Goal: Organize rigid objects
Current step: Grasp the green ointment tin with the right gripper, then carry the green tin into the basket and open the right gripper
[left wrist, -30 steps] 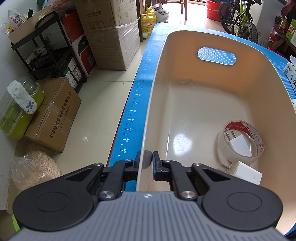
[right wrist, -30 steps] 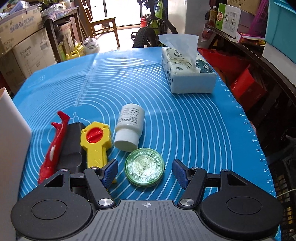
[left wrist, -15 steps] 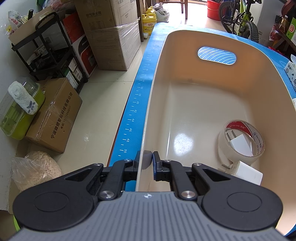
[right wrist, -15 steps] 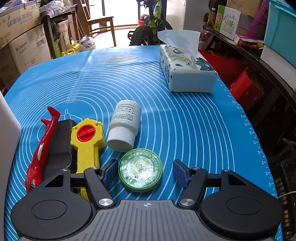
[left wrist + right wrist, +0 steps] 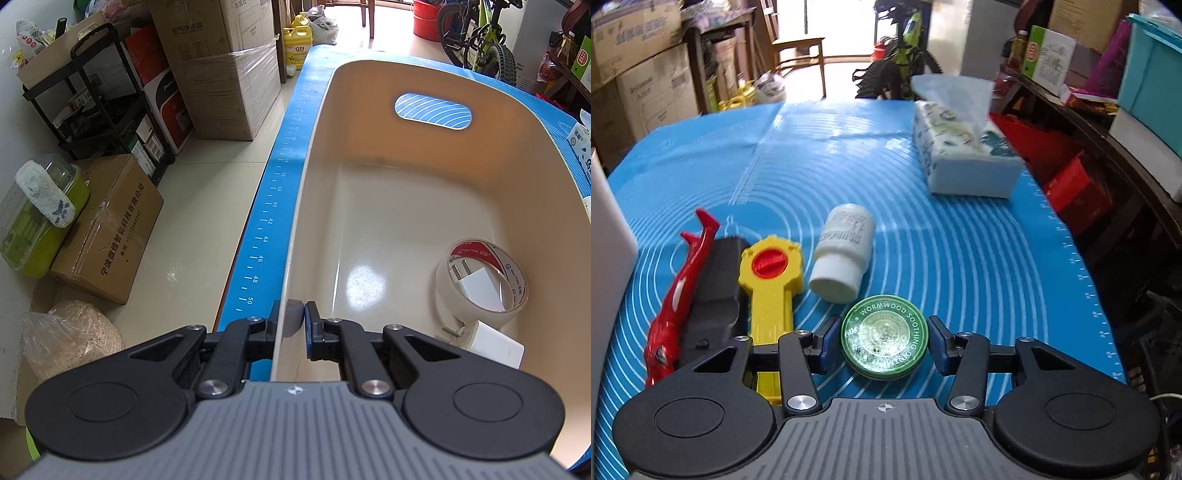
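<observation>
Left wrist view. Our left gripper [image 5: 294,320] was clamped on the near rim of the bin [image 5: 546,206], one finger outside the wall and one inside. Left of the gripper we saw the edge of the blue mat [image 5: 266,229] with its printed scale. Ahead and to the right, on the bin's floor, a tape roll [image 5: 515,286] lay with a white plug [image 5: 476,284] seen through its hole; a white charger [image 5: 496,349] lay just beside the roll, nearer the gripper.

Right wrist view. Far left of our right gripper [image 5: 884,341] stood the pale bin wall [image 5: 607,251]. Next, going right, lay a red fish-shaped toy [image 5: 677,295], touching a black block [image 5: 714,291] on its right. A yellow tool with a red disc [image 5: 772,273] lay just beside the block, its handle running under the gripper's left arm. A white bottle [image 5: 844,254] lay on its side ahead of the gripper, cap toward us. The green tin [image 5: 884,341] rested on the mat [image 5: 979,258] between the blue pads [image 5: 938,345]; the jaws had just been closing and stood at its sides, though we could not tell whether they pressed on it. A tissue box [image 5: 964,162] stood well ahead to the right.
</observation>
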{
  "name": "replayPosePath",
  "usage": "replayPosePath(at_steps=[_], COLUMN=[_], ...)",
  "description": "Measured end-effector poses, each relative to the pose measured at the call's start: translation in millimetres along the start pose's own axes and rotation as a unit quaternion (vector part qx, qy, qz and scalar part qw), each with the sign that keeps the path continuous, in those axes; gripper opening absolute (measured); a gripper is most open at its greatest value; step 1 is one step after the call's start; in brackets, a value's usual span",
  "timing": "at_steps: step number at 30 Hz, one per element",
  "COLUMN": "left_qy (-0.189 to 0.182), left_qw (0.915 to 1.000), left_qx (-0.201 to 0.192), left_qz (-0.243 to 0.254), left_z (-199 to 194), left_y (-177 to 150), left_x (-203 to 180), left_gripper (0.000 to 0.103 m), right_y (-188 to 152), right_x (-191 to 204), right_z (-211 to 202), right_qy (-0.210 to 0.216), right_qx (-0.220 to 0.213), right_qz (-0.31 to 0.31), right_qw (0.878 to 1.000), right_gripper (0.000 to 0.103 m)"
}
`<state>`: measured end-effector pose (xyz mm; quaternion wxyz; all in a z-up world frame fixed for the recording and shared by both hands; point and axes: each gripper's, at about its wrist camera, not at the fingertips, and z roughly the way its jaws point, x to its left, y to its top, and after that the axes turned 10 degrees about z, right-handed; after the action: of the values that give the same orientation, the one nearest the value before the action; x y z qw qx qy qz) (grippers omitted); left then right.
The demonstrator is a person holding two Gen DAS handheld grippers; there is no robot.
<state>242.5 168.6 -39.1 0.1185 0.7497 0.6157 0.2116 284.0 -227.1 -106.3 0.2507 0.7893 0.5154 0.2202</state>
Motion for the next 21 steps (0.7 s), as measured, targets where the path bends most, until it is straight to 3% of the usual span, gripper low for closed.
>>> replayPosePath(at_steps=[7,14,21], left_qy=[0.0,0.0,0.001], left_qw=[1.0,1.0,1.0], left_qx=[0.0,0.0,0.0], left_qz=[0.0,0.0,0.0], left_z=[0.0,0.4,0.8], left_y=[0.0,-0.3,-0.5], left_x=[0.0,0.3,-0.5], left_gripper=[0.013,0.013,0.013], right_y=[11.9,16.5,13.1], right_x=[3.0,31.8,80.1], right_z=[-40.9,-84.5,-113.1], right_qy=[0.02,0.082,0.15], right_qx=[-0.055,-0.105,-0.121], right_qz=[0.021,0.004,-0.024], right_qw=[0.998,0.991,0.981], right_gripper=[0.054,0.054,0.054])
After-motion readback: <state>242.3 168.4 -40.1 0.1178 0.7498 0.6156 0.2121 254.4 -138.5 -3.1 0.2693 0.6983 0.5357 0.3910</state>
